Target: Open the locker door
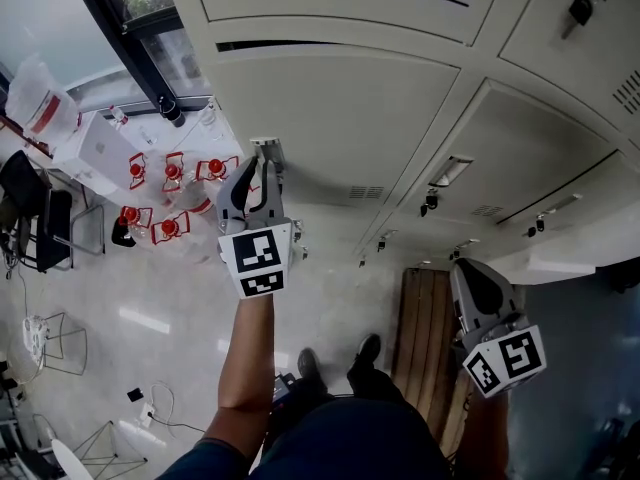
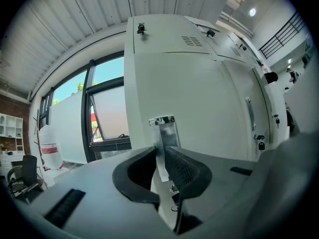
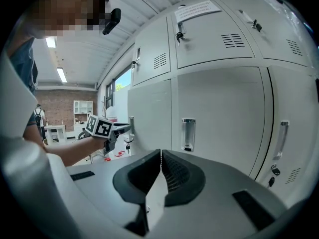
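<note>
The pale grey locker door point(image 1: 330, 118) carries a chrome handle point(image 1: 268, 148) at its left edge. My left gripper point(image 1: 264, 168) reaches up to that handle. In the left gripper view the handle point(image 2: 167, 129) runs down between the jaws, and the left gripper point(image 2: 160, 152) is shut on it, both pads against the metal strip. From the right gripper view the left gripper point(image 3: 119, 129) shows at the door's edge. My right gripper point(image 1: 468, 273) hangs lower right, away from the lockers; its jaws point(image 3: 161, 156) are shut and hold nothing.
More locker doors surround this one, some with padlocks point(image 1: 430, 203) and another chrome handle point(image 3: 188, 133). A wooden bench point(image 1: 425, 338) stands below the right gripper. Red objects point(image 1: 165, 173) lie on the floor at left beside a window frame point(image 1: 130, 38).
</note>
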`<control>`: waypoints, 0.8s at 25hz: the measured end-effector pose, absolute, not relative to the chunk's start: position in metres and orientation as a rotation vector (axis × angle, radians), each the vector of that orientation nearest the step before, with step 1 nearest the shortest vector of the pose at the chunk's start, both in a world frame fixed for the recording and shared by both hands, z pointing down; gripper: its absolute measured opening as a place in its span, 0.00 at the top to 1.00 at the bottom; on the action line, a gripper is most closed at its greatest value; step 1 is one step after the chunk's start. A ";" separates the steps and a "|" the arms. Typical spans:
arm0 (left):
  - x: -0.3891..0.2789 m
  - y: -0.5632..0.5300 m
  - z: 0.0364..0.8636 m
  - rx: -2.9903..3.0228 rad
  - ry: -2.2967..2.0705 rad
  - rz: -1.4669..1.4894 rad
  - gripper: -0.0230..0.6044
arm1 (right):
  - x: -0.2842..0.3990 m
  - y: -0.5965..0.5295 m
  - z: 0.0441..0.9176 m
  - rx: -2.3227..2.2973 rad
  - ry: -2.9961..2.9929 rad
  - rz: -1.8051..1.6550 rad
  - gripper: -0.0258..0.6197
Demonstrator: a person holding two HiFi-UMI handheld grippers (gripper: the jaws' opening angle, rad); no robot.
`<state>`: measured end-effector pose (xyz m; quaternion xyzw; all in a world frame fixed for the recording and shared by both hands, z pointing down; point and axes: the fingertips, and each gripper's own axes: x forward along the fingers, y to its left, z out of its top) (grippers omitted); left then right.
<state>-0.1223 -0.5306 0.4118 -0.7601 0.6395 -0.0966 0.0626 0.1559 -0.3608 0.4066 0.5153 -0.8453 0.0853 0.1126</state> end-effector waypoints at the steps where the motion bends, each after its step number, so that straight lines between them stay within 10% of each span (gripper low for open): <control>1: -0.122 -0.526 0.412 -2.303 1.922 -0.296 0.86 | 0.154 -0.360 0.406 1.512 -2.483 0.249 0.90; 8: -0.123 -0.481 0.404 -2.263 1.896 -0.260 0.93 | 0.145 -0.348 0.404 1.502 -2.493 0.240 0.90; 14: -0.124 -0.480 0.414 -2.439 1.809 -0.202 0.53 | 0.141 -0.337 0.407 1.496 -2.490 0.243 0.90; 20: -0.118 -0.479 0.413 -2.580 1.732 -0.160 0.64 | 0.137 -0.326 0.401 1.499 -2.497 0.229 0.90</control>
